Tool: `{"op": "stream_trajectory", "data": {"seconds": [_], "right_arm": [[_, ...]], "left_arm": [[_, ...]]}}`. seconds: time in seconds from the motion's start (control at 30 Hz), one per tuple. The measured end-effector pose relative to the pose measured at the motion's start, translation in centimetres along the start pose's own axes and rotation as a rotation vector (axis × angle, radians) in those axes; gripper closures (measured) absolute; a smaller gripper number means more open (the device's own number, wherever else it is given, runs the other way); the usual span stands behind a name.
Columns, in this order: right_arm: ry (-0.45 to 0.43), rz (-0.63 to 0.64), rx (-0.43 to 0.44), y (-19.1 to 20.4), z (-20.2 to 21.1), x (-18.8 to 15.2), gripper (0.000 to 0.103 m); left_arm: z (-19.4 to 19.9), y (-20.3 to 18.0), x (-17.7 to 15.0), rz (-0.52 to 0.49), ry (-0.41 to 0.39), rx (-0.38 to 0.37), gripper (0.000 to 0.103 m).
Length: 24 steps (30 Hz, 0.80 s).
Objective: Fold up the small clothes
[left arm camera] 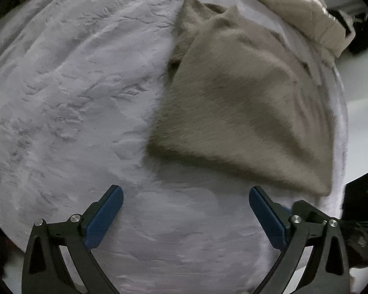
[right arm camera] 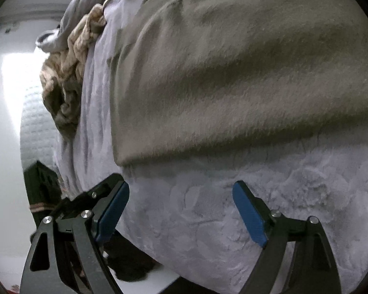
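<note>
A taupe knit garment [left arm camera: 238, 103] lies folded on the pale plush blanket [left arm camera: 73, 98], filling the right half of the left wrist frame, one pointed end toward the top. In the right wrist frame it [right arm camera: 233, 73] fills the upper right, its folded edge just above the blanket [right arm camera: 233, 208].

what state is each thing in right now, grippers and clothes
left gripper: open, empty, over the blanket
right gripper: open, empty, close to the garment's edge
taupe garment: lying on the blanket, partly folded, rumpled at its far end
white fluffy blanket: spread out, under the garment
pile of other clothes: crumpled, unfolded, at the blanket's edge
</note>
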State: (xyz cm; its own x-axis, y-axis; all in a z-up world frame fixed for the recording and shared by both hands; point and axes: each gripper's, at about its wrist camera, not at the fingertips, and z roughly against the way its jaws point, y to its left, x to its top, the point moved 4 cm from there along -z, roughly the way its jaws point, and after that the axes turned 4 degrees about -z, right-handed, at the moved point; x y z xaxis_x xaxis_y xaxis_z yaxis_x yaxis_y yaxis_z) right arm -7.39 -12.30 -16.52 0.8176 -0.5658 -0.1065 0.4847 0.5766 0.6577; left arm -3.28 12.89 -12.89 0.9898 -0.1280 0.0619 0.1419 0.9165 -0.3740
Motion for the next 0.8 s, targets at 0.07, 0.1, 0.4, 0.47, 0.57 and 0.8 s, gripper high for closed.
{"op": "stream_trajectory", "data": {"seconds": [0.07,0.1,0.4,0.47,0.57,0.8], "right_arm": [[-0.002,-0.047,0.066,-0.2,0.0,0.7,0.015],[0.000,-0.069,0.099,-0.2,0.0,0.9,0.015],[-0.004,-0.248,0.269,-1.7,-2.3,2.8,0.031],[-0.003,-0.291,0.286,-2.5,-2.7,2.8,0.045],[-0.009,-0.341,0.326,-3.1,-3.1,2.8,0.079],[-0.045,-0.372,0.442,-2.6,-2.0,3.6,0.092]], "left_arm": [[0.2,0.0,0.2,0.031,-0.009,-0.048,0.000],[0.3,-0.3,0.4,0.055,-0.016,-0.079,0.000],[-0.5,-0.5,1.0,0.211,-0.045,-0.258,0.000],[-0.8,-0.8,0.9,0.226,-0.044,-0.275,0.000],[-1.2,-1.2,0.5,0.249,-0.041,-0.308,0.000],[-2.0,-2.7,1.2,0.319,-0.056,-0.389,0.000]]}}
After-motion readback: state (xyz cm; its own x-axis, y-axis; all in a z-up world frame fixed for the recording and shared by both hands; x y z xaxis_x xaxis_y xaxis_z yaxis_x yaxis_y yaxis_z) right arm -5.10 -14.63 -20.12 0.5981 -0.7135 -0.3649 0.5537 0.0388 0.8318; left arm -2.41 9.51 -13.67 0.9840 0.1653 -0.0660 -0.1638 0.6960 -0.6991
